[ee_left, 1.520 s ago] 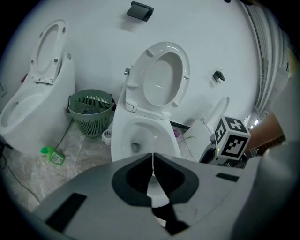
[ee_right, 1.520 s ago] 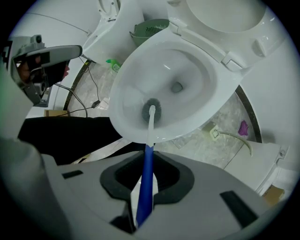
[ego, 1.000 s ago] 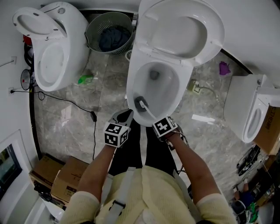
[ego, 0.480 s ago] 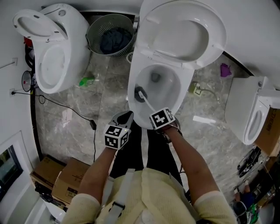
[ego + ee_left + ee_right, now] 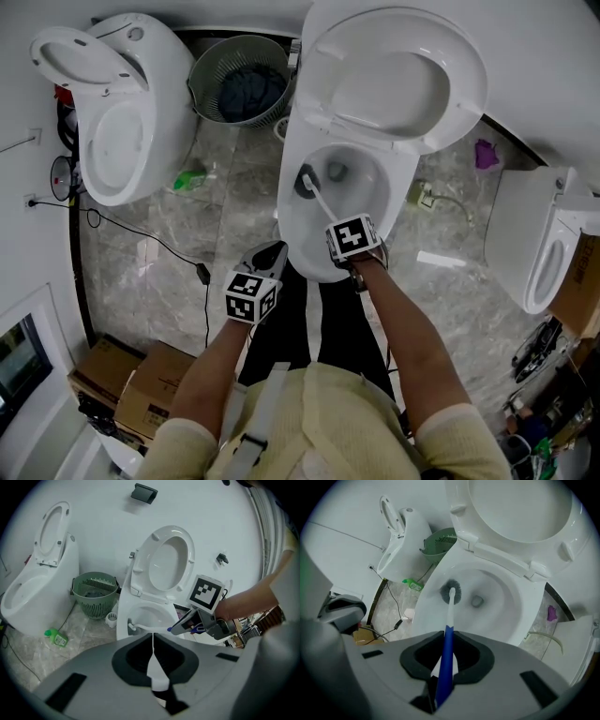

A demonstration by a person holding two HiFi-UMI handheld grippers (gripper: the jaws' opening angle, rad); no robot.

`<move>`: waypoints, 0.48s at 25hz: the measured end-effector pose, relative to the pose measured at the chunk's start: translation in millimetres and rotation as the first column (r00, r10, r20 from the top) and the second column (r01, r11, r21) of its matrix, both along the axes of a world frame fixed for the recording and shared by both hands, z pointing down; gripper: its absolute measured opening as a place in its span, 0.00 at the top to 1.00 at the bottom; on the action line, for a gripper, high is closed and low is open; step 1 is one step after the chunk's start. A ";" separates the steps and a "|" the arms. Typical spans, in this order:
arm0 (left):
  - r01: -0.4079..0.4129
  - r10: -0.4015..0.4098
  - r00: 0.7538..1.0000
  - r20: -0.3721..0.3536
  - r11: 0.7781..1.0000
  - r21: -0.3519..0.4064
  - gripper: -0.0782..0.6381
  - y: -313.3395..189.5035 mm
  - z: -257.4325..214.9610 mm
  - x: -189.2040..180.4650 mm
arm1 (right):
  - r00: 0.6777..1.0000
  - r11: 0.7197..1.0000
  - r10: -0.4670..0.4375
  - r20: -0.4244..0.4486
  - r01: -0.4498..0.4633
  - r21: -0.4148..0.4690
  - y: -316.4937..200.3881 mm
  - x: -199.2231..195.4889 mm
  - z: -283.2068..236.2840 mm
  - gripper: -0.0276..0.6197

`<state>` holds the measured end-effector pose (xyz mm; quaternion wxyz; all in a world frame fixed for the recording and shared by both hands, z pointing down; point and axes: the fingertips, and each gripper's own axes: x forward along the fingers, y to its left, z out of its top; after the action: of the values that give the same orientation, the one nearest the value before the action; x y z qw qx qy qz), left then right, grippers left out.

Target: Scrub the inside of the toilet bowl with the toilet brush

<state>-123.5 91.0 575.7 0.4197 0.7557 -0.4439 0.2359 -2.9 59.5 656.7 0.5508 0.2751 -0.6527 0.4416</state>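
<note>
The open white toilet bowl (image 5: pixel 375 202) stands in front of me with its seat and lid (image 5: pixel 398 70) up. My right gripper (image 5: pixel 339 231) hangs over the bowl's near rim, shut on the blue grip of the toilet brush (image 5: pixel 446 656). The brush's white shaft (image 5: pixel 451 611) slants down, and its dark bristle head (image 5: pixel 451 591) presses on the bowl's inner left wall, left of the drain (image 5: pixel 476 602). The bristle head (image 5: pixel 307 178) also shows in the head view. My left gripper (image 5: pixel 267 258) hangs by the bowl's front left, outside it. Its jaws (image 5: pixel 153 639) are closed with nothing between them.
A second toilet (image 5: pixel 117 141) stands at the left and a third toilet (image 5: pixel 544 244) at the right. A green basket (image 5: pixel 248 89) sits between the left toilet and the bowl. On the floor lie a green bottle (image 5: pixel 190 178) and a black cable (image 5: pixel 159 244). Cardboard boxes (image 5: pixel 141 375) sit at the lower left.
The brush head has slid from the bowl's near left wall up toward the far left, and my right gripper has followed forward. My left gripper has hardly moved.
</note>
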 end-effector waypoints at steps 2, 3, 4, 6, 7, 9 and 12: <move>0.001 -0.001 1.000 0.000 1.000 0.003 0.87 -1.9 -1.1 -1.7 | 1.000 0.999 0.026 -0.001 -0.025 0.020 -8.4 0.7 -4.3 0.85; 0.000 0.000 1.000 0.001 1.000 0.004 0.87 -2.7 -1.5 -2.6 | 0.999 0.999 0.038 -0.002 -0.038 0.028 -10.9 1.8 -5.6 0.85; 0.000 0.000 1.000 0.001 1.000 0.005 0.87 -3.4 -1.9 -3.4 | 0.999 0.998 0.051 -0.004 -0.051 0.033 -12.5 3.3 -6.2 0.85; -0.003 0.003 1.000 0.001 1.000 0.010 0.87 -4.8 -3.5 -4.6 | 0.996 0.996 0.084 -0.009 -0.083 0.040 -13.9 8.0 -7.9 0.85; -0.006 0.006 1.000 0.001 1.000 0.014 0.87 -5.5 -4.6 -5.2 | 0.995 0.994 0.101 -0.010 -0.101 0.044 -14.0 10.6 -8.8 0.85; -0.014 0.014 1.000 0.000 1.000 0.022 0.87 -7.5 -7.5 -6.5 | 0.991 0.990 0.135 -0.015 -0.135 0.051 -13.3 16.5 -10.9 0.85; -0.028 0.028 1.000 -0.001 0.999 0.038 0.87 -10.8 -13.3 -9.3 | 0.985 0.983 0.173 -0.027 -0.171 0.060 -9.3 25.3 -15.8 0.85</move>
<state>-132.8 80.3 562.4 0.4023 0.7697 -0.4375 0.2328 22.4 50.2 641.0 0.5130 0.3531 -0.6299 0.4641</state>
